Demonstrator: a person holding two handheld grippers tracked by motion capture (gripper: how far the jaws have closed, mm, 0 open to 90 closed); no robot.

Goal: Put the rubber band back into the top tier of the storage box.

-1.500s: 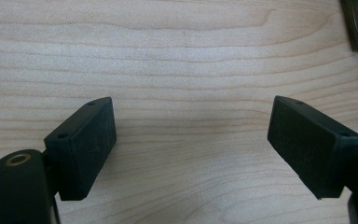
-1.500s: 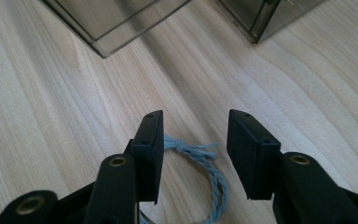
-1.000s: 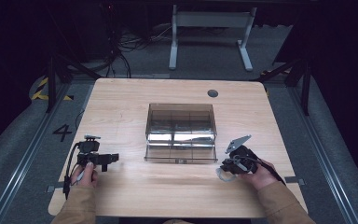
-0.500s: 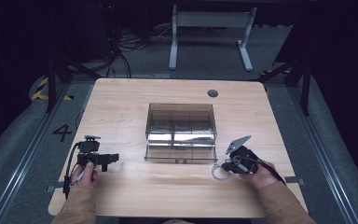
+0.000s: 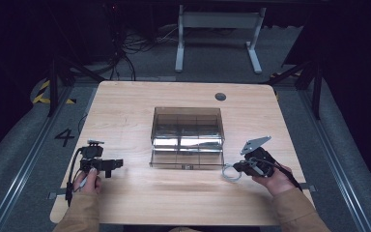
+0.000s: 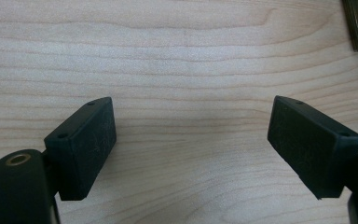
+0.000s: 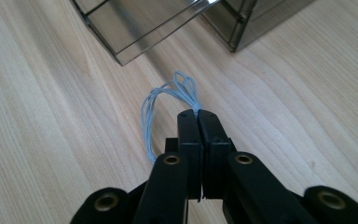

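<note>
Pale wood table (image 5: 140,203): a coil of thin white wire (image 7: 168,100) is pinched in the closed right gripper (image 7: 198,114), just off the surface beside the smoked plastic drawer box (image 5: 187,137). Left gripper (image 6: 191,135) rests open, empty. Pickup looks done; next, carry it to the pulled-out drawer

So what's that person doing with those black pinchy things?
A person sits at a wooden table with a gripper in each hand. The right gripper is shut on a small coil of pale wire, its jaws having just closed on it beside a smoky clear box with compartments. The left gripper rests open over bare wood, holding nothing. The box's low front part lies open toward the person, so the wire may be headed there.
</note>
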